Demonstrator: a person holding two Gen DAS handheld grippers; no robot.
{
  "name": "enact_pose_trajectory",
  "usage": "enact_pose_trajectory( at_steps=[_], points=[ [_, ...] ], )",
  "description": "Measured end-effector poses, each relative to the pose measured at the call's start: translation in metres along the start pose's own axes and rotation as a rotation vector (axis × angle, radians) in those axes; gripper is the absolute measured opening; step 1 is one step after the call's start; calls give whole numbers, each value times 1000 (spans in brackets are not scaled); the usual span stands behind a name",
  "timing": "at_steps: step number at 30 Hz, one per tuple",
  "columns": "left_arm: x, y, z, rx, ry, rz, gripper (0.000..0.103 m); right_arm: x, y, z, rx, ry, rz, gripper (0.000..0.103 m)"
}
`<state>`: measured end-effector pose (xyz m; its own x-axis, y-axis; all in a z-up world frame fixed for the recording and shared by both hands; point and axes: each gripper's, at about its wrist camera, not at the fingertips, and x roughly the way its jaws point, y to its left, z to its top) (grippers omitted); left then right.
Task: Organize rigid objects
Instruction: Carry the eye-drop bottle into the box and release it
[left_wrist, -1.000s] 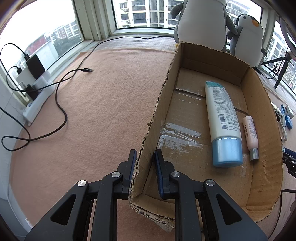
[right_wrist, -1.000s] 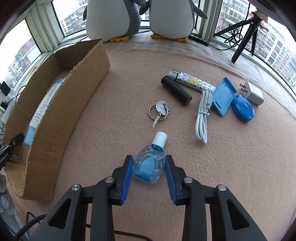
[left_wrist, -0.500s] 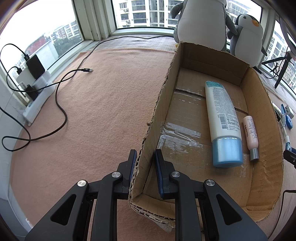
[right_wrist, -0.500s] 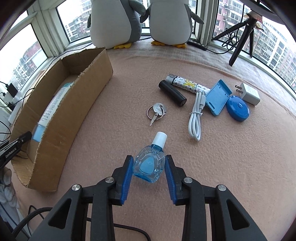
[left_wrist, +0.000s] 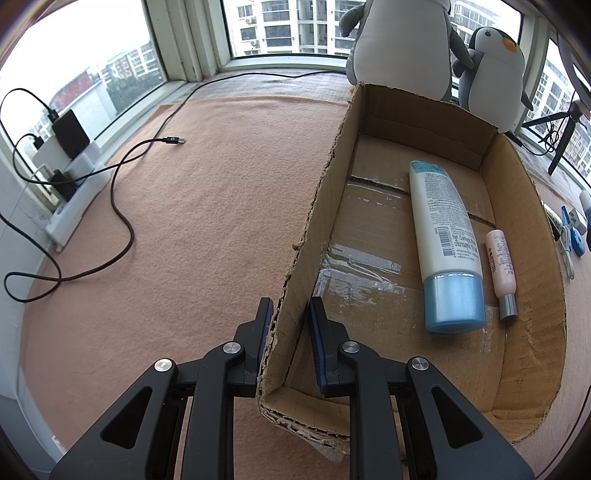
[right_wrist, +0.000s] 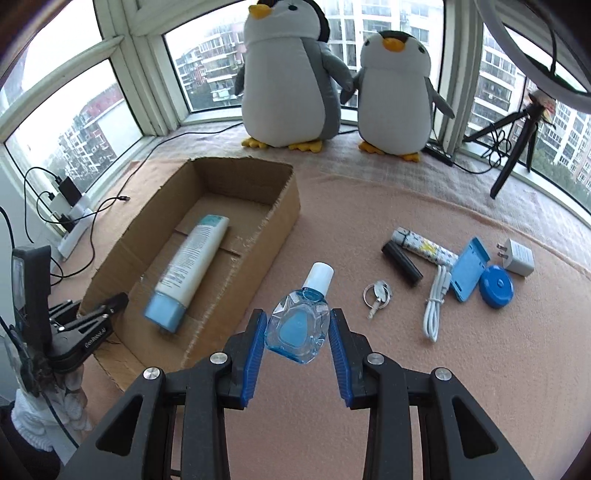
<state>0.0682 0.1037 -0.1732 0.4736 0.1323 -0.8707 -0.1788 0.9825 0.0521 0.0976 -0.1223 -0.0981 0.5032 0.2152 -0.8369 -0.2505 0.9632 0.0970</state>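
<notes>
My right gripper (right_wrist: 297, 325) is shut on a clear blue bottle with a white cap (right_wrist: 299, 325) and holds it in the air, just right of the cardboard box (right_wrist: 280, 221). My left gripper (left_wrist: 288, 317) is shut on the box's left wall (left_wrist: 317, 206) near its front corner; it also shows in the right wrist view (right_wrist: 92, 325). Inside the box lie a white tube with a blue cap (left_wrist: 443, 240) and a small pink bottle (left_wrist: 500, 266). The tube also shows in the right wrist view (right_wrist: 192, 266).
On the carpet right of the box lie keys (right_wrist: 376, 295), a black cylinder (right_wrist: 400, 264), a patterned tube (right_wrist: 424, 249), a white cable (right_wrist: 436, 302), a blue case (right_wrist: 469, 273), a blue disc (right_wrist: 496, 286) and a white charger (right_wrist: 519, 258). Two plush penguins (right_wrist: 291, 77) and a tripod (right_wrist: 513, 151) stand by the window. A black cable (left_wrist: 122, 206) lies left.
My right gripper has lifted the blue bottle off the carpet and risen, so the box interior now shows. My left gripper has not moved.
</notes>
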Motion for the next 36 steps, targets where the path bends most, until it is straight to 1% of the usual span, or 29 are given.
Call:
enact_pose_trajectory(
  at_steps=[7, 13, 22, 30, 31, 32, 33, 34, 35, 36],
  points=[
    [0, 0, 0, 0, 0, 0, 18, 4, 33, 34, -71, -48, 27, 31],
    [0, 0, 0, 0, 0, 0, 18, 25, 51, 53, -105, -43, 50, 31],
    [0, 0, 0, 0, 0, 1, 18, 52, 68, 59, -134, -11, 46, 31],
    [0, 0, 0, 0, 0, 1, 18, 58, 71, 59, -143, 3, 54, 31],
    [0, 0, 0, 0, -1, 1, 18, 58, 71, 59, -145, 2, 59, 33],
    [0, 0, 0, 1, -1, 1, 18, 57, 72, 59, -147, 1, 62, 41],
    [-1, 1, 0, 0, -2, 1, 18, 56, 73, 59, -148, -3, 60, 47],
    [-1, 1, 0, 0, -1, 1, 18, 55, 73, 59, -149, -8, 57, 57],
    [-1, 1, 0, 0, -2, 1, 18, 53, 73, 59, -149, -15, 54, 61],
    [-1, 1, 0, 0, -2, 1, 18, 53, 74, 59, -148, -19, 52, 61]
  ],
)
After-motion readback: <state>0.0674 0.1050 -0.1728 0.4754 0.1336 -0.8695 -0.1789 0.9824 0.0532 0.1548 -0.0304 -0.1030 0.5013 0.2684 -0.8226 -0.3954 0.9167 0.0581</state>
